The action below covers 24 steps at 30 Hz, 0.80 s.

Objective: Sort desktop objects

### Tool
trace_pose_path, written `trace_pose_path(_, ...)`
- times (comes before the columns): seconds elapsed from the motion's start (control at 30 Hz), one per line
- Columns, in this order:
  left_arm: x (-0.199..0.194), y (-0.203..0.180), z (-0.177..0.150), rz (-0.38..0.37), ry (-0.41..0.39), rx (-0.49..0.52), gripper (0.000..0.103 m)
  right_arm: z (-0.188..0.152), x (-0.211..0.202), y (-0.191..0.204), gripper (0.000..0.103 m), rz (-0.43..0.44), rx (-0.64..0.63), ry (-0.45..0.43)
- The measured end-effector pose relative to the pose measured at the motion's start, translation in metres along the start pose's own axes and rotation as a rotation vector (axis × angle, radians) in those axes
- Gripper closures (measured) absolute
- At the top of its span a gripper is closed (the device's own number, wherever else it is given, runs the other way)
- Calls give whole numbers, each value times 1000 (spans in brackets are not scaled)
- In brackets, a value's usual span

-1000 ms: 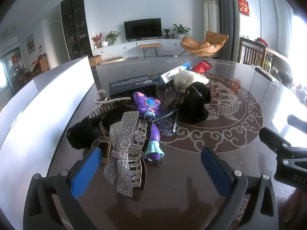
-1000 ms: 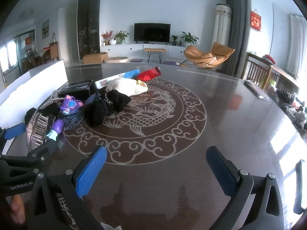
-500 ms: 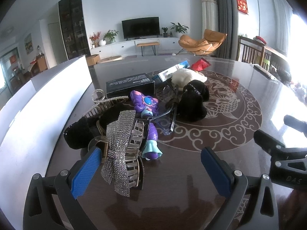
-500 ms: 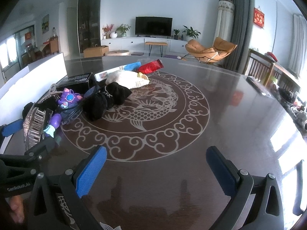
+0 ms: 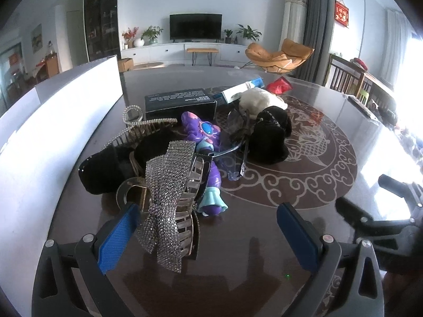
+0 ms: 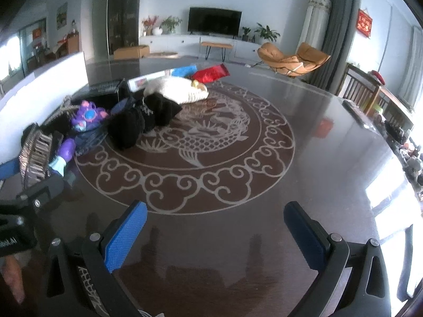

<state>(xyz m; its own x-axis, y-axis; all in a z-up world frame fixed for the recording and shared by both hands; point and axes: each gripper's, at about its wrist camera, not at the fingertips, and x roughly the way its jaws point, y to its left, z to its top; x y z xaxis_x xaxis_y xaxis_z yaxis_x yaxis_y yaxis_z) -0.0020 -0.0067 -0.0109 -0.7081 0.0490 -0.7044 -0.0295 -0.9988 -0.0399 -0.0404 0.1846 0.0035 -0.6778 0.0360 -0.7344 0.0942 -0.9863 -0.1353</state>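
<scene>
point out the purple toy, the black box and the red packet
purple toy (image 5: pixel 202 132), left wrist view, on its head
black box (image 5: pixel 179 100), left wrist view, on its top face
red packet (image 6: pixel 211 72), right wrist view, on its middle

We see strong daylight blowing out the right edge, glare across the glossy dark round table (image 6: pixel 330 158), fisheye bending and dark corners.
</scene>
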Motion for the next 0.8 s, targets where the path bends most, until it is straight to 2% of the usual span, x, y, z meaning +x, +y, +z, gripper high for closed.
trace_pose_path(0.23, -4, 2, 0, 5, -26, 4, 0, -1, -5, 7, 0, -36, -33, -22)
trace_pose_path(0.43, -4, 4, 0, 55, -37, -20, 0, 0, 3, 6, 0, 22, -34, 13)
trace_pose_path(0.53, -6, 3, 0, 61, -50, -15, 0, -1, 0, 10, 0, 29, -50, -1)
trace_pose_path(0.8, 10, -4, 3, 87, 26, 14, 0, -2, -6, -1, 0, 38, 4, -28)
